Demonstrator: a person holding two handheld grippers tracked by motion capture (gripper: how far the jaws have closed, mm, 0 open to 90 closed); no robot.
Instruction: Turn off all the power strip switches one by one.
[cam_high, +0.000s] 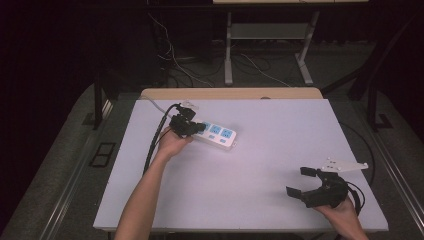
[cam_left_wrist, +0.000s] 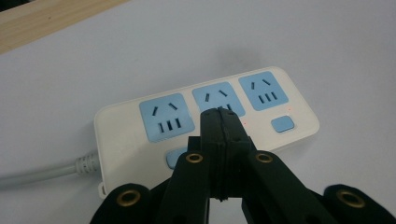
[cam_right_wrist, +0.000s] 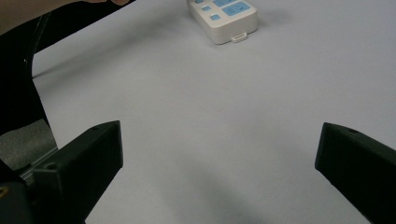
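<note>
A white power strip (cam_high: 218, 135) with three blue sockets lies on the white table top (cam_high: 260, 165), left of centre. In the left gripper view the power strip (cam_left_wrist: 205, 121) has blue switch buttons along its near edge and a grey cord leaving at the left. My left gripper (cam_high: 196, 127) is shut with nothing between its jaws, its tips (cam_left_wrist: 223, 114) over the strip by the middle socket. Near the front right corner my right gripper (cam_high: 300, 181) stands open and holds nothing. Its view shows the strip's end (cam_right_wrist: 224, 16) far ahead.
A pale wooden strip (cam_high: 230, 93) runs along the table's far edge. Black cables (cam_high: 155, 140) trail from the left gripper over the left side. A grey plate (cam_high: 345, 165) tops the right gripper. Beyond the table are cables on the floor and a metal stand (cam_high: 270, 45).
</note>
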